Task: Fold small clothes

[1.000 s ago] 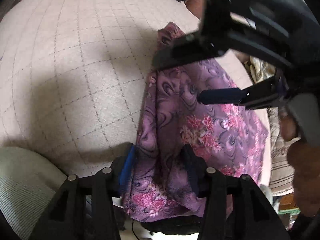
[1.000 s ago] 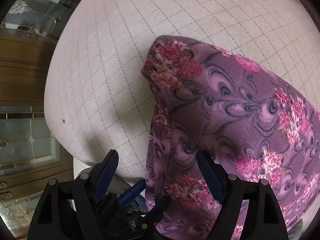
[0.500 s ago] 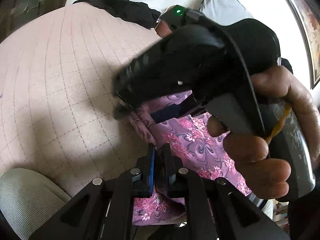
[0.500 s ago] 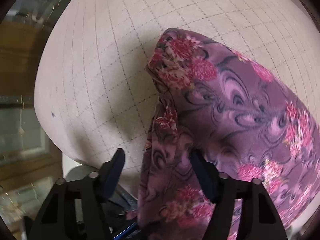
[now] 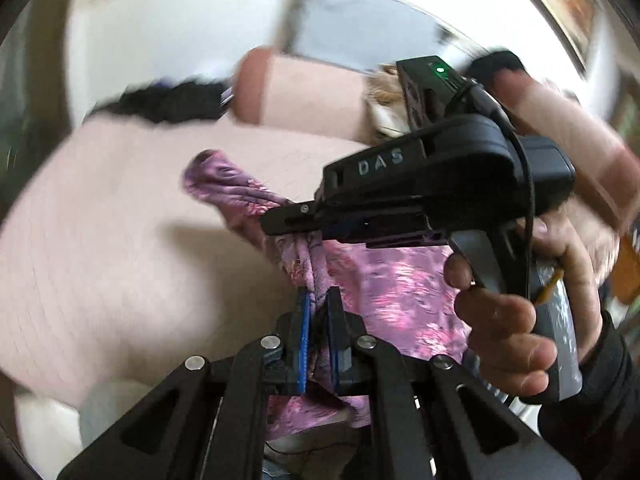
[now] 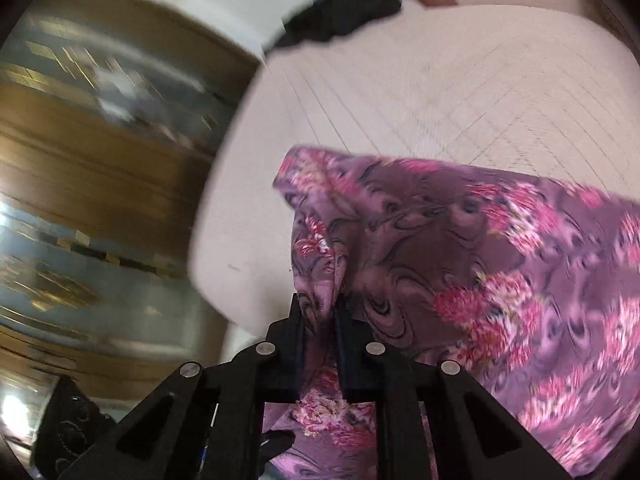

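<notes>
Cloth (image 6: 460,264), purple with pink flowers, lifted above the quilted worktop (image 6: 420,92); left gripper (image 5: 318,308) clamped on a bunched fold, right gripper (image 6: 318,316), its jaws just closed, pinching a neighbouring fold; dark garment (image 5: 160,100) at the worktop's far edge

Purple garment (image 6: 460,248) with pink flowers (dark swirls too), beige cover (image 6: 420,100) with thin grid lines, black grippers
</notes>
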The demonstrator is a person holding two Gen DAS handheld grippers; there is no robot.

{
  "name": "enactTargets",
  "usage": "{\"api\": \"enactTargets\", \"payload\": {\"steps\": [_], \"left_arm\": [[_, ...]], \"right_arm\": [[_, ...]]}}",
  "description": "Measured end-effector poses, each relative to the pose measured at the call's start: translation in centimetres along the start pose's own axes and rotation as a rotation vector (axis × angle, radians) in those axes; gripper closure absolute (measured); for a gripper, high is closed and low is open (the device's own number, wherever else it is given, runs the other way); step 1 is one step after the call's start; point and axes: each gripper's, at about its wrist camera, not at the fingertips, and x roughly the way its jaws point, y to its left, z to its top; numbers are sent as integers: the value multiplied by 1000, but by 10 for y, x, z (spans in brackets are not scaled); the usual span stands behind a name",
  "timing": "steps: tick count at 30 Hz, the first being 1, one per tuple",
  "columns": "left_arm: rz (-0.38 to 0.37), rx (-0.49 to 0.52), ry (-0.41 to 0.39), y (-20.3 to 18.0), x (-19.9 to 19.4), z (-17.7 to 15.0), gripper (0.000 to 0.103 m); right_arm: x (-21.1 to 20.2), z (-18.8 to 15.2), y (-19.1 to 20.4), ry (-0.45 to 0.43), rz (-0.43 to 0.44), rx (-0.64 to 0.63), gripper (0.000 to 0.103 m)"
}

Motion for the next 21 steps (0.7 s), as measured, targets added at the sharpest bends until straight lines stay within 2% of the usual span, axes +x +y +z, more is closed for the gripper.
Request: {"api": "enactTargets", "payload": {"steps": [3,7,10,14,17,19,21], "left_arm": [[22,157,10,-52,5,9,96],[-20,293,57,-113,34,12,95],[-77,362,149,-151,77,-2,95],[-149,320,257,-170,134,-18,94],[-222,247,331,-167,161,-24,94],[-260,187,392,-155,171,-24,88],[-306,120,402,-137,165,-21,70]], "right_arm": [[-56,-18,-28,-115,105,39,89],[-115,-47,-74,-225,172,97,89],[-152,-62,-121,-276,147,138,89],[-169,-82,-192,-294,117,248,89],[-155,-87,-238,-284,115,317,89],[-152,-89,-266,-279,113,369,89],[-144,-91,-282,-290,103,404,87]]}}
